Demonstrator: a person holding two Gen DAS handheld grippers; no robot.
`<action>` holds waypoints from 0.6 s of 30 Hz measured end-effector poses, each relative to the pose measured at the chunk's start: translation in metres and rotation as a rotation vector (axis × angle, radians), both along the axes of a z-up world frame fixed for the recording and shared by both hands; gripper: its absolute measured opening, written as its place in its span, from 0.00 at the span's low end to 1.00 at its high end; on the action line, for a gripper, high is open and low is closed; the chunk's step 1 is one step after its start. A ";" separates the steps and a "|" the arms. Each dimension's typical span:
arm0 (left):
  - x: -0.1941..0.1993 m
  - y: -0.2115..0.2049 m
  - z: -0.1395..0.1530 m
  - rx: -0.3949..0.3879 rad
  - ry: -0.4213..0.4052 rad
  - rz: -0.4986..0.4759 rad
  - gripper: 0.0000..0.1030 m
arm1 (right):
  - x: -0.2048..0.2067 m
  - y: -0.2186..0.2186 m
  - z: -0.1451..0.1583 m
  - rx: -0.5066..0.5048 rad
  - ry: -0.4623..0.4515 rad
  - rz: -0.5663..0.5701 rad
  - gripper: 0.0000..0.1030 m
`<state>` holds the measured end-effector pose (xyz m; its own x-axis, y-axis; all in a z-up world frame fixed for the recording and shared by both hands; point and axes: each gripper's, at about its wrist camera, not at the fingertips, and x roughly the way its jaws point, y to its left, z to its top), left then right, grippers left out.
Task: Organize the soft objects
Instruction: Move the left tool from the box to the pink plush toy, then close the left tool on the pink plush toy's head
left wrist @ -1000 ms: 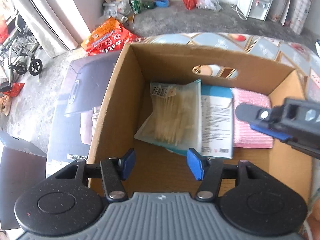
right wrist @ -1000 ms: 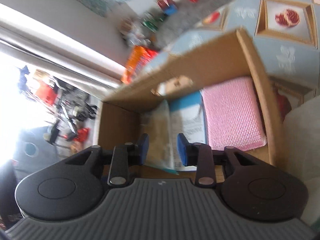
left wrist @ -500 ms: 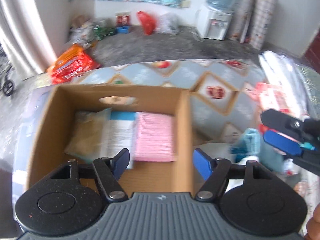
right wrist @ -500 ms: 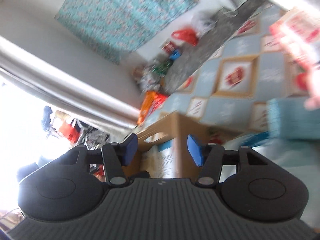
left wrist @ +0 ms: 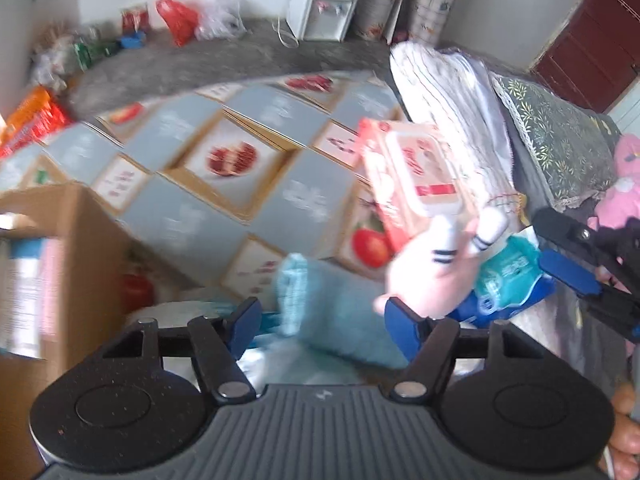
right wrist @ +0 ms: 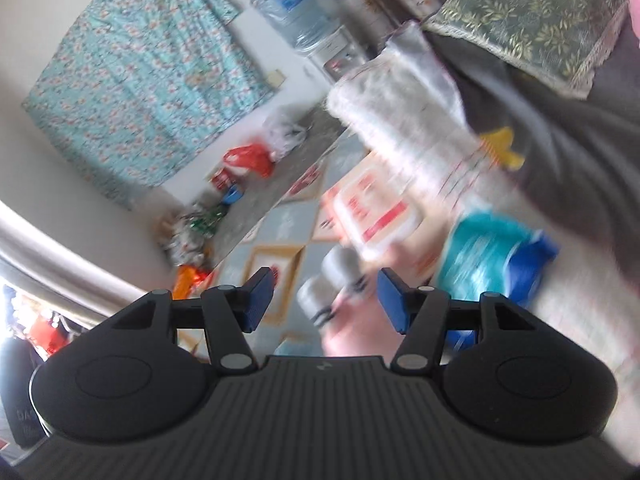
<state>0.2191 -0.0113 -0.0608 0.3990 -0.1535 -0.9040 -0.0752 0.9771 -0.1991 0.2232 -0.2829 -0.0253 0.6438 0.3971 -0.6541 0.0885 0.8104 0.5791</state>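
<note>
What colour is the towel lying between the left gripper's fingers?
Light blue towel, clearest in the left wrist view.

**Bright daylight, smeared by motion**

Daylight fills the room, soft and even, with hardly a hard shadow anywhere. In the right wrist view the window (right wrist: 12, 280) at the lower left is blown out to white glare. Both views are streaked with motion blur: the patterned cloth (left wrist: 224, 184) and the soft things lose their edges, while the black gripper bodies stay crisp. Fisheye bending curves walls and floor near the borders.
</note>
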 end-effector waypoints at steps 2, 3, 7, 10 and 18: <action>0.012 -0.009 -0.010 -0.012 0.034 0.026 0.61 | 0.021 -0.007 -0.011 -0.011 0.003 0.013 0.54; 0.015 -0.011 -0.013 -0.016 0.051 0.041 0.56 | 0.033 -0.008 -0.018 -0.011 0.007 0.024 0.51; 0.029 -0.009 -0.024 -0.064 0.106 0.107 0.47 | 0.069 -0.010 -0.036 0.001 0.045 0.064 0.44; 0.034 -0.007 -0.031 -0.082 0.131 0.132 0.45 | 0.074 0.000 -0.041 0.007 0.065 0.129 0.41; 0.030 -0.010 -0.038 -0.136 0.172 0.168 0.44 | 0.046 0.008 -0.044 0.013 0.136 0.256 0.36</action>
<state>0.2493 -0.0213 -0.0987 0.2714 -0.2223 -0.9364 -0.2783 0.9133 -0.2975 0.2696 -0.2745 -0.0688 0.4284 0.5447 -0.7210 -0.0409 0.8088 0.5867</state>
